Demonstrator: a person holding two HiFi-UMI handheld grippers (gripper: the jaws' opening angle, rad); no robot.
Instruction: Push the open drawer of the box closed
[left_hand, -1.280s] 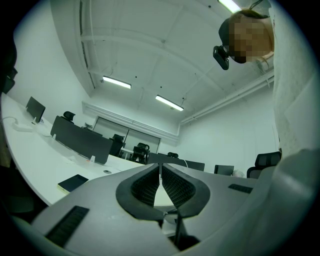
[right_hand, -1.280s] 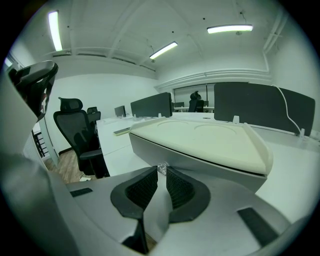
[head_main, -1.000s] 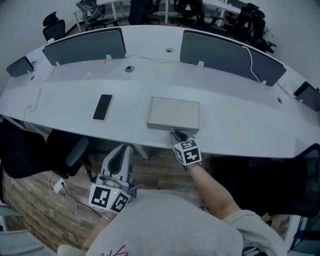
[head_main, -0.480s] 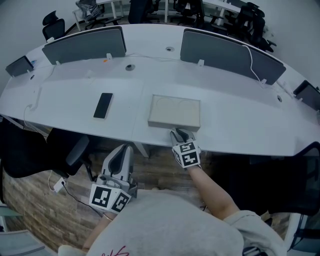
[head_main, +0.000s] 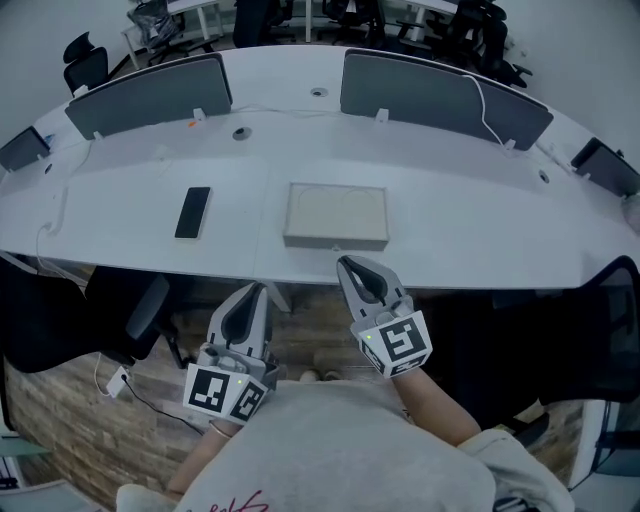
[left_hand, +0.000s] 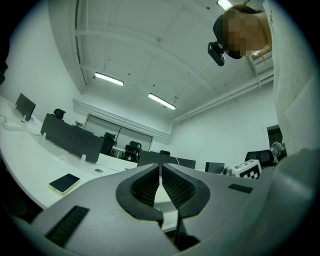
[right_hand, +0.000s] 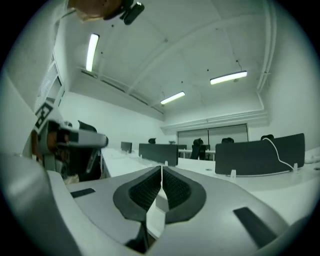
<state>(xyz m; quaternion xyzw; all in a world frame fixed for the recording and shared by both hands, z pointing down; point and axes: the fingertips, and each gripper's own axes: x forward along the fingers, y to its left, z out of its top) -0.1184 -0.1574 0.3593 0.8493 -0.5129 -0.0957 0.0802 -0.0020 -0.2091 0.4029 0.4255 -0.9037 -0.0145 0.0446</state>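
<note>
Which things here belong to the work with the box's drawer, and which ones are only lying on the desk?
For the job:
- box, its drawer looking shut
- right gripper, jaws together, just before the box's front
- left gripper, jaws together, short of the desk

Lying about:
- dark phone, left of the box
- grey dividers behind

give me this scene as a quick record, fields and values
surface: white curved table
box: near the table's front edge; drawer looks pushed in, front flush
phone: lying flat, left of the box, apart from it
right gripper: jaws together, empty, just short of the box front, not touching
left gripper: jaws together, empty, at the table's front edge, left of the right gripper
screens: two dark ones along the table's far side
</note>
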